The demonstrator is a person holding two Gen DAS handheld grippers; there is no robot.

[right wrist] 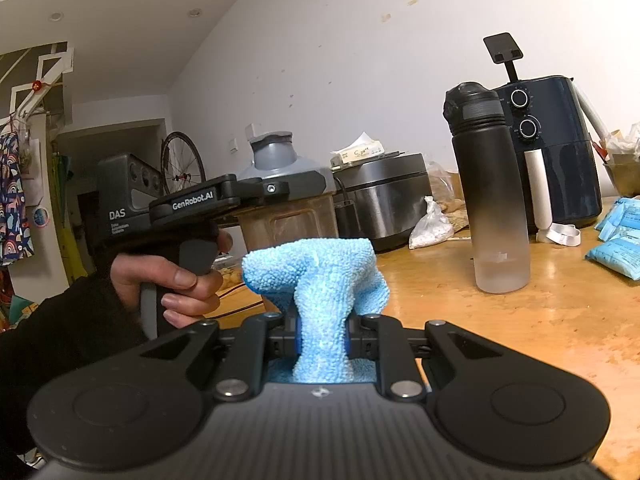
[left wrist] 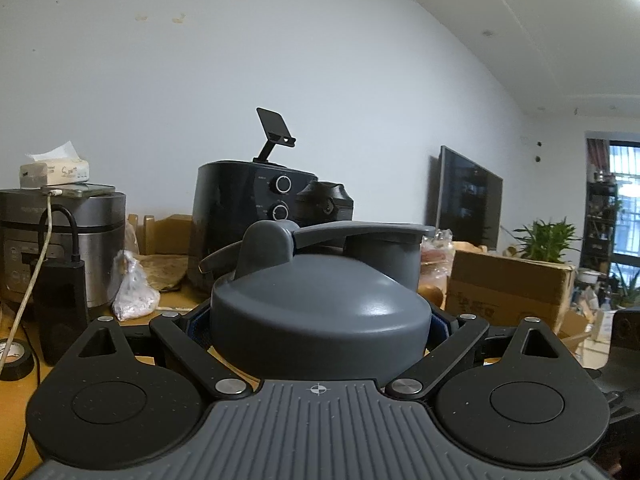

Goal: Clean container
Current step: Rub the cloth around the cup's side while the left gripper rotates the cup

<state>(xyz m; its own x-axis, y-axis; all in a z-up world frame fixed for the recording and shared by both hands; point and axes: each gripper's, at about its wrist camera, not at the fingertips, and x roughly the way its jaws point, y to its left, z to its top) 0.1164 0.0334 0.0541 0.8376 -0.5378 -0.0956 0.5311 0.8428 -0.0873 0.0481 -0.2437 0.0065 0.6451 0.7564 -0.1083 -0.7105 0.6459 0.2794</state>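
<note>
A person holds a two-finger gripper in each hand above a cluttered wooden table [right wrist: 520,320] in a lived-in room. The left gripper [left wrist: 320,320] is clamped around the container [right wrist: 286,200], gripping it at its grey lid [left wrist: 320,312], whose flip spout cap stands raised. From the right wrist view the container shows as a brownish translucent body under that lid, held off to the left with the person's hand [right wrist: 168,280] wrapped around the gripper's handle, a black sleeve [right wrist: 60,340] at the wrist.

The right gripper [right wrist: 322,340] has its jaws drawn narrow, pinching a blue cloth [right wrist: 316,280] that bunches up and fans out ahead of the fingers. The cloth sits just in front of the container in the right wrist view; whether the two touch cannot be told.

Behind them on the table, a black bottle [right wrist: 492,184] with a frosted base stands upright beside a dark air fryer [right wrist: 556,152], which carries a small black stand [left wrist: 276,128] on top. Further left, a steel rice cooker [left wrist: 60,240] bears a tissue box [left wrist: 56,170] and a phone on its lid, a power bank [left wrist: 60,308] upright before it. A cardboard box [left wrist: 508,292], a plant [left wrist: 548,240] and a television [left wrist: 468,200] fill the right of the left wrist view.
</note>
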